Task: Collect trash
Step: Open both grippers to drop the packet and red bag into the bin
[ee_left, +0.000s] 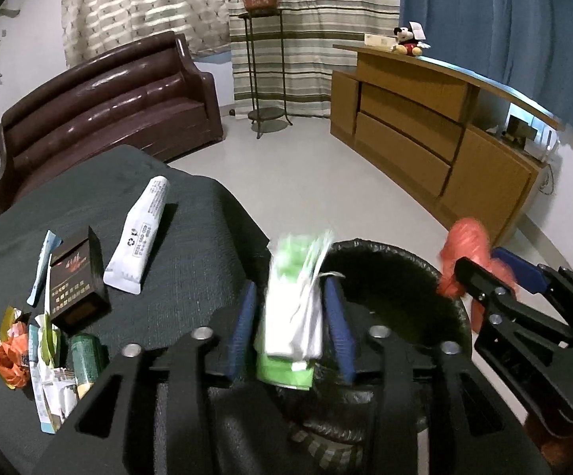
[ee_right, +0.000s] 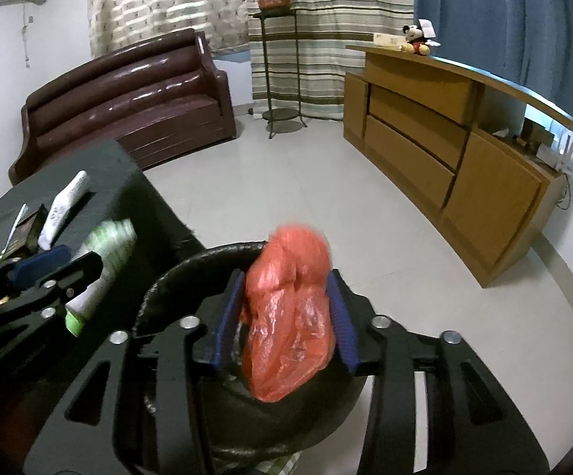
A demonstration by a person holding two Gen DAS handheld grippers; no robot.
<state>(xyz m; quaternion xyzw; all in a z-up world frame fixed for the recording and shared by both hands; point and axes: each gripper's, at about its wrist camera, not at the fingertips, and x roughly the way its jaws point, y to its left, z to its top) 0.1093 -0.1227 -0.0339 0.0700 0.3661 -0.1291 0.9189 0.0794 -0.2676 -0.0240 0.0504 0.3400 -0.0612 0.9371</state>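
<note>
A black-lined trash bin stands on the floor beside the dark-clothed table. My left gripper hangs over the bin's near rim. A blurred green-and-white packet sits between its blue pads with small gaps on both sides, so the jaws are open. My right gripper is over the bin too, with a crumpled orange plastic bag loose between its open pads. On the table lie a white tube, a dark box, a blue sachet and several wrappers.
A brown sofa stands behind the table. A metal plant stand with a potted plant is by the curtains. A wooden cabinet runs along the right wall. Pale tiled floor lies between them.
</note>
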